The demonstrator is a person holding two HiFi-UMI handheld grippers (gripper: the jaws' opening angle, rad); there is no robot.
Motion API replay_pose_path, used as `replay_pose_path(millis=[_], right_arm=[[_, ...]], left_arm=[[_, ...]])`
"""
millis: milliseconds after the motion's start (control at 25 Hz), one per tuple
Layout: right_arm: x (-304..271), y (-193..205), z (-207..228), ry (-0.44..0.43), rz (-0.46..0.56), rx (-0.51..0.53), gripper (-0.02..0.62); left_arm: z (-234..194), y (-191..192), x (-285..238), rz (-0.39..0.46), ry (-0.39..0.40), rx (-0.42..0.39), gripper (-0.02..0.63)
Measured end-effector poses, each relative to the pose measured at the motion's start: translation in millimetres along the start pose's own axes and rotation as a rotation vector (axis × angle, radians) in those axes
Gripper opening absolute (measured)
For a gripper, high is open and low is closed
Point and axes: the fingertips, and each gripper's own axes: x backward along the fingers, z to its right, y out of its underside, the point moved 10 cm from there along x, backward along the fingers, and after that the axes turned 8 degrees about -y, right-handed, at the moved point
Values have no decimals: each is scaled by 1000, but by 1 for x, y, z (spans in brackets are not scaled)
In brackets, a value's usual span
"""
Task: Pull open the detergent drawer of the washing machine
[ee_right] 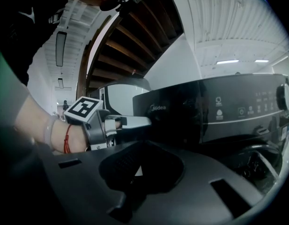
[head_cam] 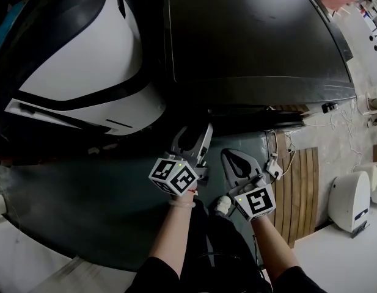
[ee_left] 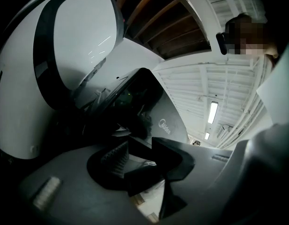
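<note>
A white appliance with black bands (head_cam: 84,60) stands at the far left, close beside the black-topped washing machine (head_cam: 255,35).

The left hand-held gripper (head_cam: 194,138) points at the machine's front, just under the lip of the top. Its own view shows the ribbed pad (ee_left: 117,157) and the opposite jaw standing partly apart, with pale floor in the gap and nothing held between them. From the right gripper view, its tips reach the left edge of the detergent drawer (ee_right: 174,114) – whether they actually touch it cannot be told. A forearm (ee_right: 39,130) with a red cord at the wrist is behind that gripper.

The drawer is the dark panel at the upper left of the machine's front (the brand logo is printed on it). Its face is level with the control panel (ee_right: 242,109) to its right. A round knob (ee_right: 285,95) is at that panel's far end.

The right hand-held gripper (head_cam: 232,157) hangs just right of the left one, a little further from the machine. Its jaws are drawn almost together – only a sliver of light between them – and grip nothing.

Further right, a slatted wooden board (head_cam: 301,182) lies on the floor.
</note>
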Motion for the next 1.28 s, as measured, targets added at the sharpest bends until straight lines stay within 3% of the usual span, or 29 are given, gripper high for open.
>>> replay_pose_path(millis=[400, 760, 1280], right_arm=[[-5, 1, 5, -1, -4, -9, 12], [-8, 0, 2, -8, -31, -44, 12], [3, 4, 3, 10, -39, -57, 12]], left_arm=[[-1, -2, -7, 57, 49, 71, 142], [-3, 2, -9, 74, 90, 280, 141], [-4, 4, -1, 47, 116, 283, 128]])
